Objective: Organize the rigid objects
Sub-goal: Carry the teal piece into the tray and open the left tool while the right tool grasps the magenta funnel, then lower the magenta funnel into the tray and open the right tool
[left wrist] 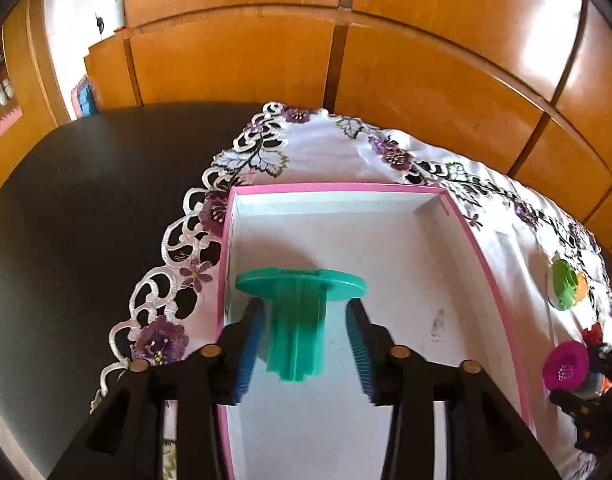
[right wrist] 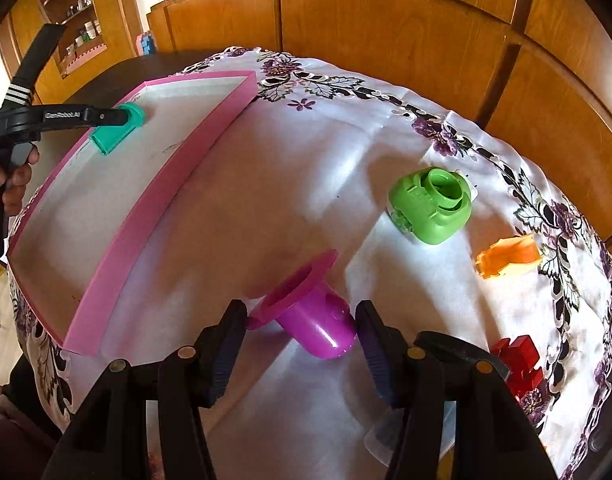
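A teal flanged piece [left wrist: 302, 320] sits over the white floor of the pink-rimmed box [left wrist: 329, 188], near its left wall. My left gripper [left wrist: 304, 308] stands open around it, with a gap between each blue pad and the stem. The right wrist view shows the same teal piece [right wrist: 116, 130] at the tip of the left gripper [right wrist: 106, 116], inside the box [right wrist: 158, 200]. My right gripper [right wrist: 302, 312] is shut on a purple flanged cup [right wrist: 317, 324] just above the white cloth, to the right of the box. One finger touches its flange, the other its body.
On the embroidered cloth right of the box lie a green piece [right wrist: 429, 204], an orange piece [right wrist: 507, 258] and a red piece [right wrist: 519, 360]. Bare dark tabletop [left wrist: 86, 220] lies left of the cloth. Wooden cabinets stand behind. A person's hand [right wrist: 14, 184] holds the left gripper.
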Demonstrator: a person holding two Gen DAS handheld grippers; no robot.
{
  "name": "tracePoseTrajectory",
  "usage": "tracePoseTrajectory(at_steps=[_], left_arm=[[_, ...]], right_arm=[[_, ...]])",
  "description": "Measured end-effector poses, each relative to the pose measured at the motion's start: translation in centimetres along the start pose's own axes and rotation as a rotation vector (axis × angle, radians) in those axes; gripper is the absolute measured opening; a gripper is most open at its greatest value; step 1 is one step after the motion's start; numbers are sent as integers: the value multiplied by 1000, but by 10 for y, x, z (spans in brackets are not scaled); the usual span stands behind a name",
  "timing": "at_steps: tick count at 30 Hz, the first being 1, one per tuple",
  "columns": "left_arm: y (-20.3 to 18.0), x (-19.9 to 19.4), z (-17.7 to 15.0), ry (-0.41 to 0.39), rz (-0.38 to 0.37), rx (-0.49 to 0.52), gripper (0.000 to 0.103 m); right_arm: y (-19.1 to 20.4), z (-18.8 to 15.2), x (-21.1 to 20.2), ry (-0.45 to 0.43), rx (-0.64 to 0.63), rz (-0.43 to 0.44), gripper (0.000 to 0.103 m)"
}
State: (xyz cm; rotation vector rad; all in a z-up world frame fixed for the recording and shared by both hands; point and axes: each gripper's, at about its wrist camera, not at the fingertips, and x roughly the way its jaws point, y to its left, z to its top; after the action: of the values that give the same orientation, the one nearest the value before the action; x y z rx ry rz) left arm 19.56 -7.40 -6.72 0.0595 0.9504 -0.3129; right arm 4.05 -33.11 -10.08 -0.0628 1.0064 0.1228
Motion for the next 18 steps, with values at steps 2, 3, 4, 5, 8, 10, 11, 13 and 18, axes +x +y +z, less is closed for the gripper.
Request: tracePoseTrajectory(at_steps=[2, 3, 4, 5, 8, 10, 11, 13, 18], left_arm=[[-1, -9, -5, -12, -7, -3, 47], [-2, -17, -11, -23, -5, -4, 47], [-4, -23, -16, -30, -1, -2, 47], [-5, -31, -23, -39, -2, -2, 47], [-12, -50, -48, -45, -24, -10, 51], [-20, -61, -68, -47, -27, 8, 51], [-23, -65, -77, -46, -30, 14, 51], [-29, -73, -93, -41, -37, 19, 51], [-42, -88, -115, -40, -37, 24, 51]], right_arm=[[0, 0, 0, 0, -4, -3, 57], [1, 0, 0, 0, -5, -6, 57], [1, 0, 0, 0, -6, -7, 57], [1, -1, 0, 0, -7, -10, 57], [3, -1, 0, -1, -12, -17, 57], [4, -1, 0, -2, -16, -23, 57], [4, -1, 0, -2, -17, -24, 57], [5, -1, 0, -3, -20, -26, 57], [8, -1, 0, -6, -32, -36, 57]])
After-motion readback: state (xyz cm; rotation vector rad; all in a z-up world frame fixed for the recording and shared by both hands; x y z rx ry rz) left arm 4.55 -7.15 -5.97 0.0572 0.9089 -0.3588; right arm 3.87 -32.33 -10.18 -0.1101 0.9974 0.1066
